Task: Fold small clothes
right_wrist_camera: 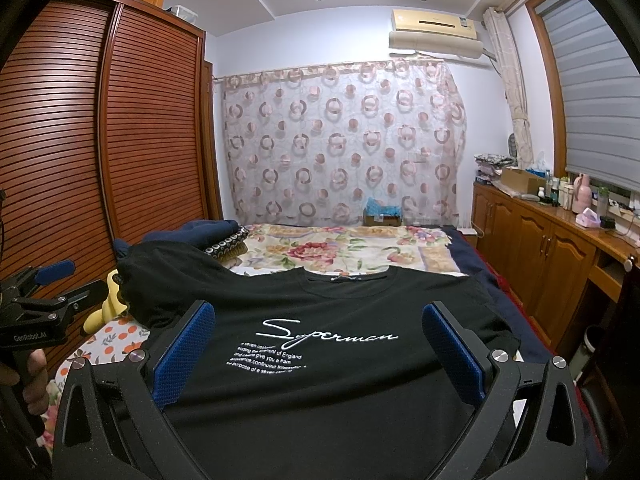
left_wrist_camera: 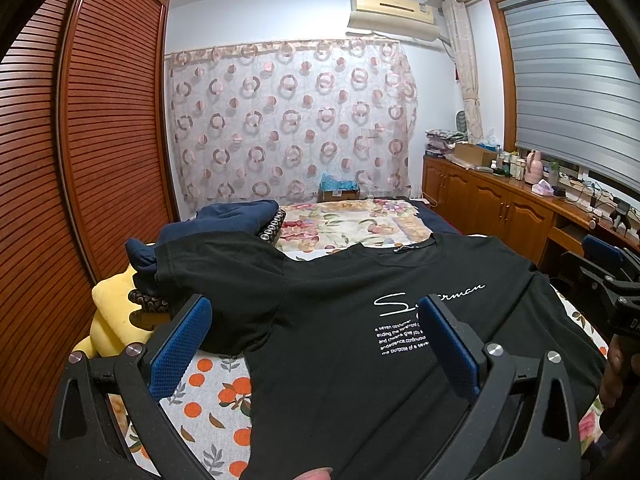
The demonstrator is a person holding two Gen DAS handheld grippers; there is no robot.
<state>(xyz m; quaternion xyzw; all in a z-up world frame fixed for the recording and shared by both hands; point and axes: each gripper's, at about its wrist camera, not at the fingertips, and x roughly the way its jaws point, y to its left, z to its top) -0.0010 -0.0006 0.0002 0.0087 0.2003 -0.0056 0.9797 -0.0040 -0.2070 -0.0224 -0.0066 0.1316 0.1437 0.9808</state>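
Note:
A black T-shirt [left_wrist_camera: 340,300] with white "Superman" lettering lies spread face up on the bed, collar away from me; it also shows in the right wrist view [right_wrist_camera: 320,304]. My left gripper [left_wrist_camera: 316,328] is open above the shirt's left half, its blue pads wide apart. My right gripper [right_wrist_camera: 320,336] is open above the shirt's chest print. The right gripper also shows at the right edge of the left wrist view [left_wrist_camera: 600,268]. The left gripper shows at the left edge of the right wrist view [right_wrist_camera: 52,276]. Neither holds anything.
The shirt's left sleeve drapes over a pile of dark navy clothes [left_wrist_camera: 224,224] and a yellow plush toy [left_wrist_camera: 108,300]. The bed has an orange-print sheet [left_wrist_camera: 208,392] and a floral blanket [right_wrist_camera: 344,248]. A slatted wooden wardrobe [left_wrist_camera: 80,160] stands left, wooden cabinets [right_wrist_camera: 540,256] right.

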